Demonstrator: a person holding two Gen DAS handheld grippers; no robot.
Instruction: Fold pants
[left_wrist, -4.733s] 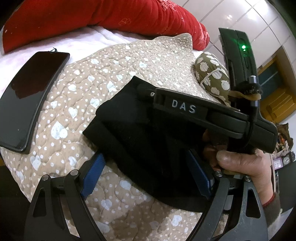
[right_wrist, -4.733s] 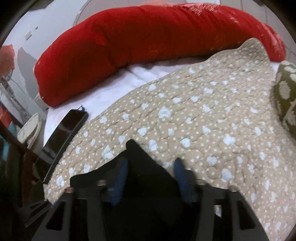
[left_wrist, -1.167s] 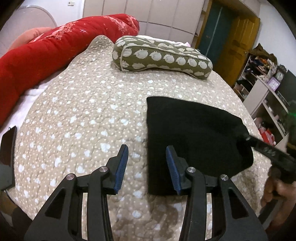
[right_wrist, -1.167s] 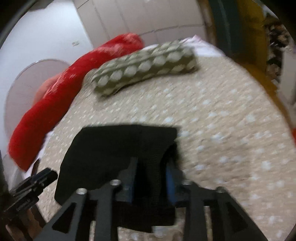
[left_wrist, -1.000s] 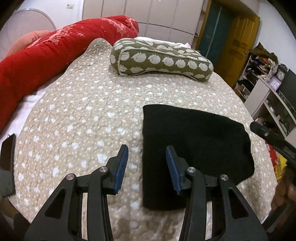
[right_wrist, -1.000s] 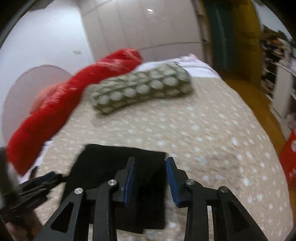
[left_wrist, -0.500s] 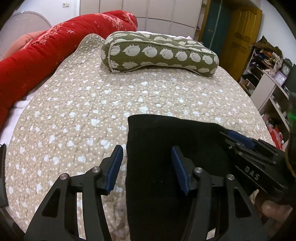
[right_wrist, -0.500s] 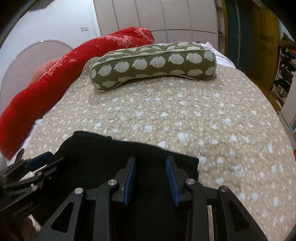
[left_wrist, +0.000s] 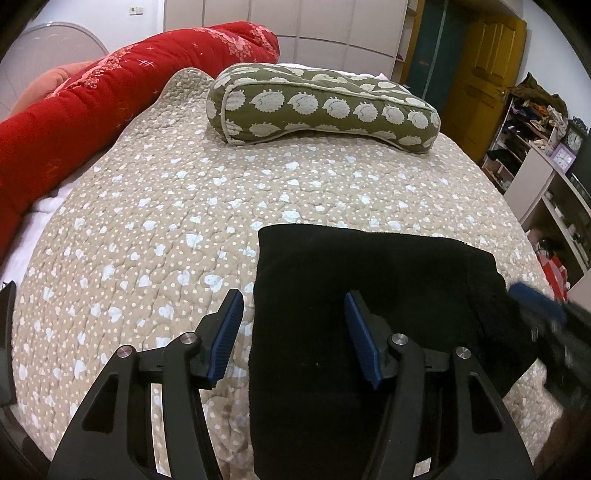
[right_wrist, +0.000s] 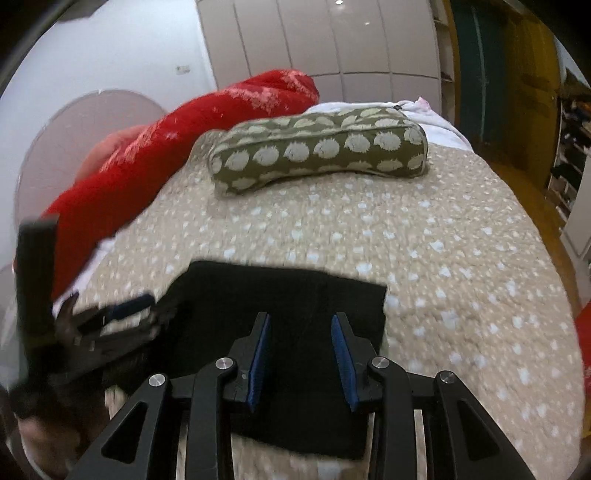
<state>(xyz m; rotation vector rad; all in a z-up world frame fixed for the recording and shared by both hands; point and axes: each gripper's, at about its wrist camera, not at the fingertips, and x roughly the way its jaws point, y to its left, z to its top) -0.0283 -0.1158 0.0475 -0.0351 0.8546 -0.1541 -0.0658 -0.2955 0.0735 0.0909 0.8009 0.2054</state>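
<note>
The black pants (left_wrist: 369, 273) lie folded into a flat rectangle on the beige dotted quilt (left_wrist: 155, 221). My left gripper (left_wrist: 293, 336) is open, straddling the pants' left edge, holding nothing. My right gripper (right_wrist: 300, 356) is open just above the pants (right_wrist: 295, 291) near their right side, holding nothing. The right gripper shows blurred at the right edge of the left wrist view (left_wrist: 543, 310). The left gripper shows blurred at the left of the right wrist view (right_wrist: 110, 317).
A green hedgehog-print pillow (left_wrist: 321, 107) lies at the far side of the bed. A long red bolster (left_wrist: 92, 107) runs along the left. A yellow door (left_wrist: 484, 70) and shelves (left_wrist: 543, 173) stand to the right. A dark phone (left_wrist: 5, 332) lies at the left edge.
Both grippers have pulled back from the folded pants. The left gripper's jaws have opened wider. The right gripper has lifted a little and is moving, its view blurred.
</note>
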